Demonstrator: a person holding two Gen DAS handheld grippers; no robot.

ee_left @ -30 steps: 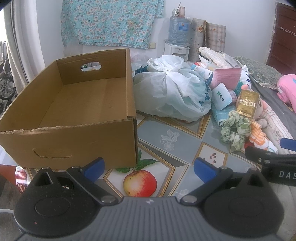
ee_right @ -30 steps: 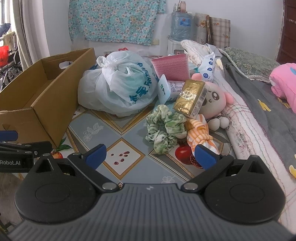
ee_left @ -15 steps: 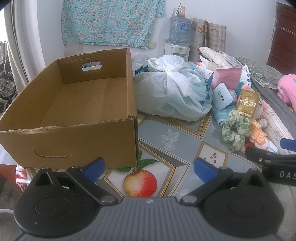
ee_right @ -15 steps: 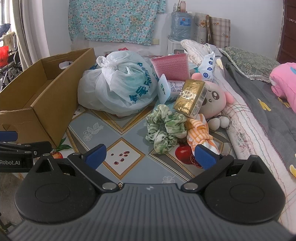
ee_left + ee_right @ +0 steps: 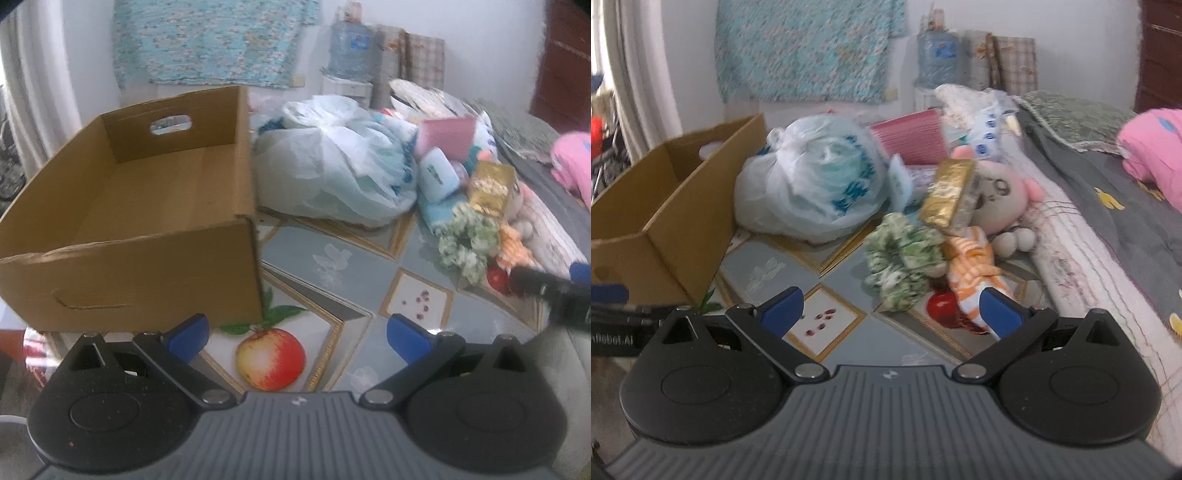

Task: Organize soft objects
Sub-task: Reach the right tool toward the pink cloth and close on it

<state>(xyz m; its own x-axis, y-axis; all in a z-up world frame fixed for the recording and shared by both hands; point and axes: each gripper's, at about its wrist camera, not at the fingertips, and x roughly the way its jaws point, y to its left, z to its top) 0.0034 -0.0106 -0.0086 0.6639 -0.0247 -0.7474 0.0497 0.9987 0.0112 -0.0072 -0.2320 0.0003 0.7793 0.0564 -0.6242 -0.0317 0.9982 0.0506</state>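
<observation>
An empty cardboard box [image 5: 140, 206] stands on the left of the fruit-print table; it also shows in the right wrist view [image 5: 665, 206]. A green-white scrunchie [image 5: 905, 254] lies beside an orange striped cloth [image 5: 975, 269], a gold packet [image 5: 947, 197] and a pink-eared plush doll [image 5: 1001, 195]. A full white plastic bag [image 5: 812, 184] sits behind them. My right gripper [image 5: 890, 317] is open and empty, just short of the scrunchie. My left gripper [image 5: 297, 334] is open and empty over the apple print, in front of the box.
A pink ribbed pack [image 5: 908, 136] and small tissue packs [image 5: 986, 133] lie at the back of the pile. A bed with a grey quilt [image 5: 1108, 192] and pink bedding [image 5: 1152, 147] borders the table on the right. A water bottle [image 5: 936, 55] stands by the far wall.
My right gripper has moved forward and right, closer to the scrunchie and orange cloth. The left gripper has shifted only slightly. Both views are blurred by motion.
</observation>
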